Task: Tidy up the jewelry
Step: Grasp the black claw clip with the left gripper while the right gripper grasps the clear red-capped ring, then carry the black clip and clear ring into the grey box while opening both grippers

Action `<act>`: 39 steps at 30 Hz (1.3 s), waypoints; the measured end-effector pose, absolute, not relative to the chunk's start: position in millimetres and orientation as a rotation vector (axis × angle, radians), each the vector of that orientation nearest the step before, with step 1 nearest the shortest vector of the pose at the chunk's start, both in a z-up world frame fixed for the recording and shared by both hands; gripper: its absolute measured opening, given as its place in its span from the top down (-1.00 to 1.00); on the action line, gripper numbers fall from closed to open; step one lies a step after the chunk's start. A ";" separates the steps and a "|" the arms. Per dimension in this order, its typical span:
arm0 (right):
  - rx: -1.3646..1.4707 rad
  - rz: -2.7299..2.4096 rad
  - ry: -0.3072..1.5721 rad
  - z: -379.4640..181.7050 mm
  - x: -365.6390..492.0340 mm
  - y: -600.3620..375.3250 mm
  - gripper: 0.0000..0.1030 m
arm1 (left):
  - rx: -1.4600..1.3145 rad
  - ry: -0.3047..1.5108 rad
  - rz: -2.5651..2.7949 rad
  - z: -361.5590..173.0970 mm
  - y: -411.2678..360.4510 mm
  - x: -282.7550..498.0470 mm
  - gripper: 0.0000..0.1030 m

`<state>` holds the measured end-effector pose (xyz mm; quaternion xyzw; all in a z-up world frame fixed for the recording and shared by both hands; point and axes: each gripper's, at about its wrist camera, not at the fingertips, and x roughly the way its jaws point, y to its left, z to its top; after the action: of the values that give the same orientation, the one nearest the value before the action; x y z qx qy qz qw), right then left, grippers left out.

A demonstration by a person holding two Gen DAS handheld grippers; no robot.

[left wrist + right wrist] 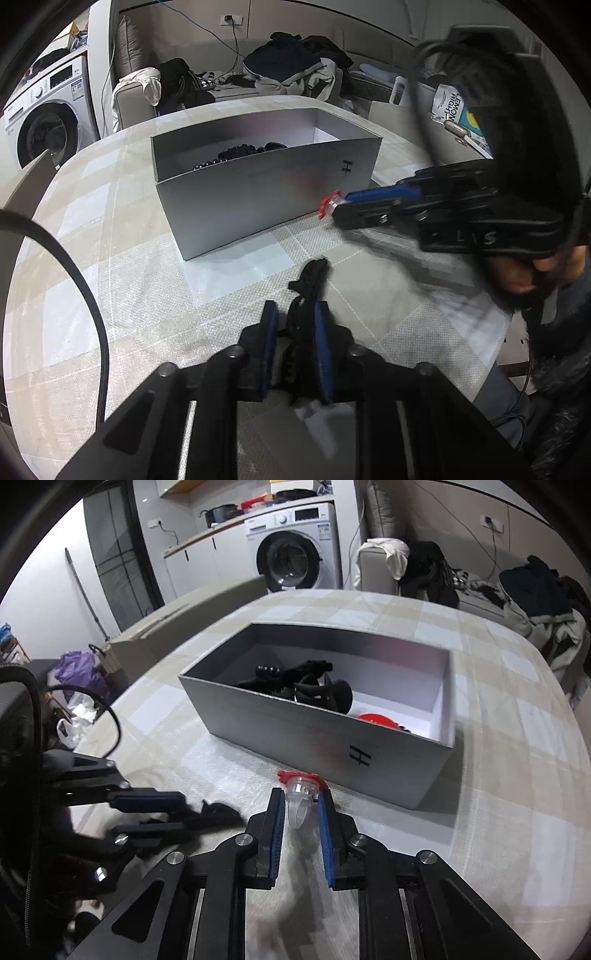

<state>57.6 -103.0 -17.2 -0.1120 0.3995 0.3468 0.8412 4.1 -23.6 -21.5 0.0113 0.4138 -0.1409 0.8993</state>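
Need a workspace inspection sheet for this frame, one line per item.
Surface: table with checked cloth.
Job's things: grey box holding black pieces and a red one; clear ring with red top; black cord piece.
Clutter: nothing seen on the table.
Grippers: left gripper shut on the black cord piece; right gripper shut on the ring.
Cables: black cable at left.
Surroundings: washing machine, sofa with clothes.

Grey box (332, 738), beige-checked tablecloth (517, 738)
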 end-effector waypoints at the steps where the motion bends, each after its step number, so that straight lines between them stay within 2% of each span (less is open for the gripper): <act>1: -0.227 0.738 0.830 -13.7 55.4 -107.0 0.67 | 0.024 0.858 -0.298 -21.4 -24.1 3.4 0.75; 16: -0.081 0.761 0.701 22.1 54.3 -145.8 0.67 | -0.028 0.730 -0.282 7.6 -19.9 -2.8 0.75; 39: 0.018 0.721 0.616 54.6 95.8 -146.0 0.67 | -0.126 0.565 -0.136 44.5 10.8 46.5 0.75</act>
<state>95.8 -146.0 54.6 0.0088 0.2965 0.3470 0.8898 46.5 10.8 44.5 -0.0621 0.2783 -0.0671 0.9561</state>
